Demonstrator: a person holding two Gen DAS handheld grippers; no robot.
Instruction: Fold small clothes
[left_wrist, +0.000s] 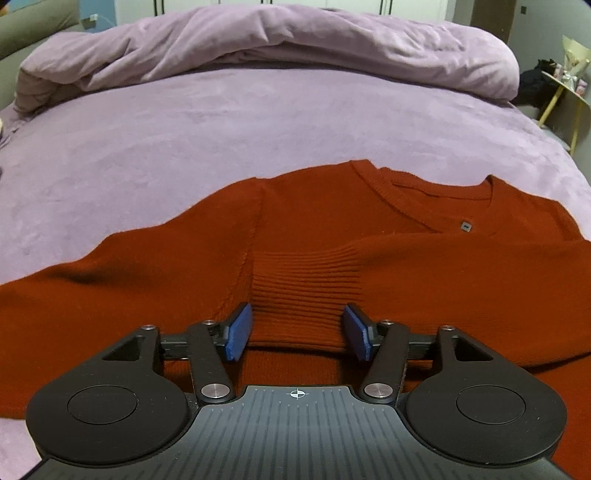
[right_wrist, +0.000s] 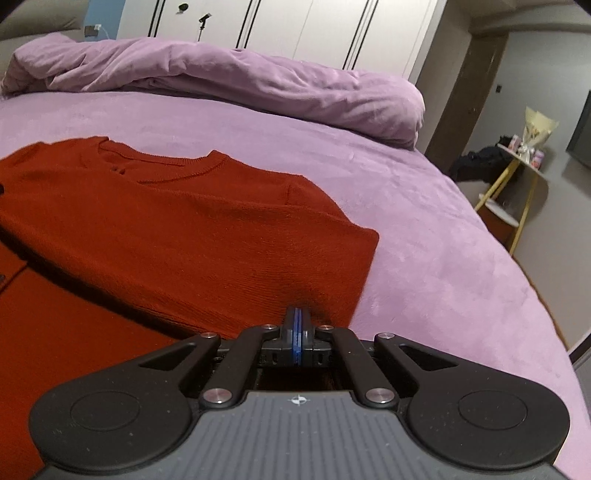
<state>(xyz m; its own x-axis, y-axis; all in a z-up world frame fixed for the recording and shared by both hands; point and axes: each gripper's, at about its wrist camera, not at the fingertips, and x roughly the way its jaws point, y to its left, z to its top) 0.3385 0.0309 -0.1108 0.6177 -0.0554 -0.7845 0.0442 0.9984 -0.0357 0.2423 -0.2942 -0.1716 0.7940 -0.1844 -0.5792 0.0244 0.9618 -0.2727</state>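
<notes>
On the purple bed (left_wrist: 258, 122), rust-red sweater (left_wrist: 332, 206) lying flat, one sleeve folded across its chest, my left gripper (left_wrist: 297, 332) with jaws spread either side of the ribbed cuff (left_wrist: 303, 291), my right gripper (right_wrist: 297, 332) with jaws pressed together at the sweater's edge, crumpled duvet (right_wrist: 221, 74) beyond.

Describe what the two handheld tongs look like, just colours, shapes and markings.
The left tongs and right tongs look alike: matte black linkage arms with silver pivot screws, two round black discs at the sides, a ribbed grey centre plate bearing a small white crosshair mark, and blue pads on the fingertips. No cables or sleeves show.
</notes>
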